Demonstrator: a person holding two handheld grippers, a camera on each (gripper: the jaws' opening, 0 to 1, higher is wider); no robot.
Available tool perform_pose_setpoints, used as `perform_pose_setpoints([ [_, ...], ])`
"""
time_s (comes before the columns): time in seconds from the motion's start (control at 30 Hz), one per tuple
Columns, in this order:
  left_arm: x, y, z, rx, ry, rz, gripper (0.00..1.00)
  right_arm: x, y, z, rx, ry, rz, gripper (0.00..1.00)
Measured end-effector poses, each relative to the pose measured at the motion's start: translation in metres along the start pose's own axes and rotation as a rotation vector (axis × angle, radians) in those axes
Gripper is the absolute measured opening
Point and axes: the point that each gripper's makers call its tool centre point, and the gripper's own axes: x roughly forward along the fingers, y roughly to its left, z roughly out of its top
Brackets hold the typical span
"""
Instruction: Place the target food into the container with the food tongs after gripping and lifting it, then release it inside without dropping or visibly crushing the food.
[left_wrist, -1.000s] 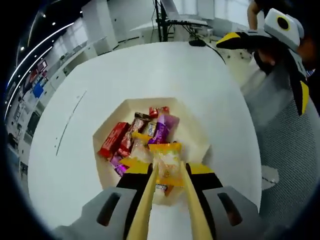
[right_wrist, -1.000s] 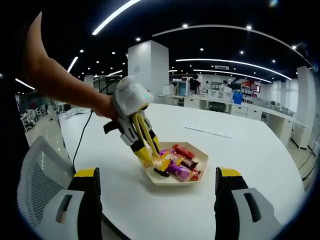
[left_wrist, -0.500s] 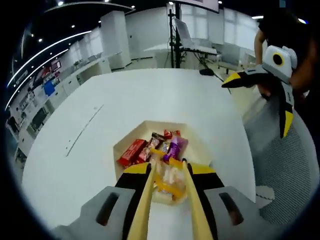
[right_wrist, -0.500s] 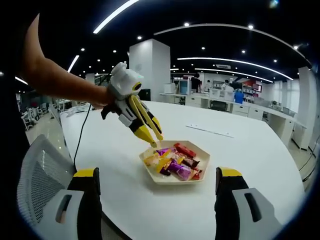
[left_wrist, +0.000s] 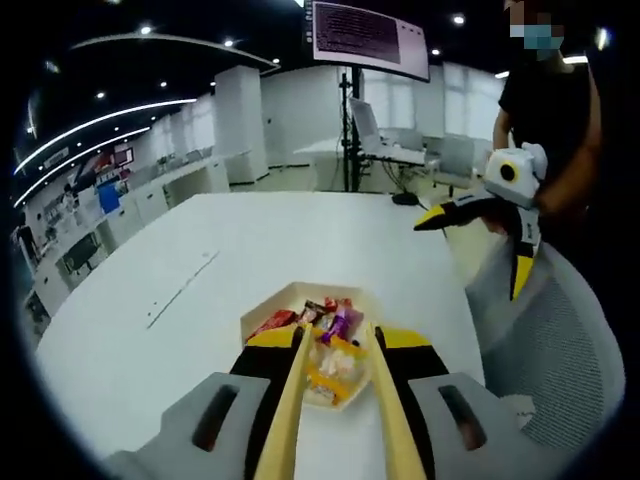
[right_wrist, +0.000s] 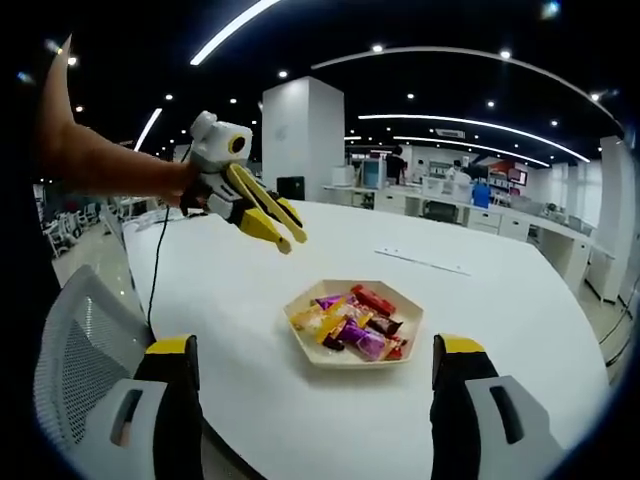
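A cream hexagonal dish (right_wrist: 352, 362) holds several wrapped snacks, among them a yellow packet (right_wrist: 308, 318). My left gripper (right_wrist: 272, 226) hovers up and to the left of the dish, shut on wooden food tongs (right_wrist: 262, 204) whose tips carry nothing. In the left gripper view the tongs (left_wrist: 289, 400) run up between the jaws of the left gripper (left_wrist: 338, 340), over the dish (left_wrist: 268, 301) and the yellow packet (left_wrist: 335, 366) lying in it. My right gripper (right_wrist: 315, 348) is open and empty, jaws wide apart near the table edge; it also appears raised at the right (left_wrist: 468, 255).
The dish sits on a large white table (right_wrist: 500, 330). A grey mesh chair (right_wrist: 70, 350) stands at the near edge, and a black cable (right_wrist: 155, 280) trails across the table's left part. A person in black (left_wrist: 560, 120) holds the grippers.
The tongs let go of the yellow packet into the dish. The left gripper then rose and drew back away from the dish. The right gripper has stayed put.
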Motion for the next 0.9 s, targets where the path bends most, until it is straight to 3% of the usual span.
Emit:
perform_pose_setpoints([
  [0.2, -0.011, -0.007, -0.008, -0.005, -0.007, 0.020, 0.26, 0.001, 0.003, -0.001, -0.018, 0.004, 0.011, 0.96],
  [0.33, -0.022, -0.010, -0.006, 0.000, -0.045, 0.033, 0.26, -0.001, 0.005, 0.003, -0.085, -0.018, 0.034, 0.94],
  [0.43, -0.030, -0.012, -0.008, -0.005, -0.046, 0.043, 0.26, 0.000, 0.011, 0.004, -0.062, -0.020, 0.091, 0.97],
  [0.57, -0.047, -0.017, -0.001, -0.002, -0.075, 0.044, 0.25, 0.001, 0.016, 0.005, -0.035, 0.005, 0.141, 0.93],
  [0.63, -0.057, -0.021, 0.009, -0.015, -0.119, 0.033, 0.23, 0.002, 0.019, 0.017, -0.077, -0.005, 0.177, 0.88],
  [0.67, -0.062, -0.031, 0.015, -0.059, -0.134, -0.021, 0.23, 0.003, 0.021, 0.028, -0.108, -0.012, 0.192, 0.85],
  [0.7, -0.065, -0.034, 0.018, -0.039, -0.136, -0.032, 0.22, 0.005, 0.025, 0.040, -0.131, -0.028, 0.228, 0.83],
  [0.77, -0.073, -0.043, 0.028, -0.045, -0.144, -0.069, 0.21, 0.005, 0.043, 0.072, -0.103, -0.066, 0.353, 0.71],
  [0.83, -0.079, -0.048, 0.041, -0.042, -0.166, -0.082, 0.19, 0.007, 0.055, 0.102, -0.148, -0.099, 0.445, 0.63],
  [0.9, -0.084, -0.053, 0.054, -0.036, -0.193, -0.095, 0.18, 0.010, 0.066, 0.121, -0.180, -0.121, 0.509, 0.57],
])
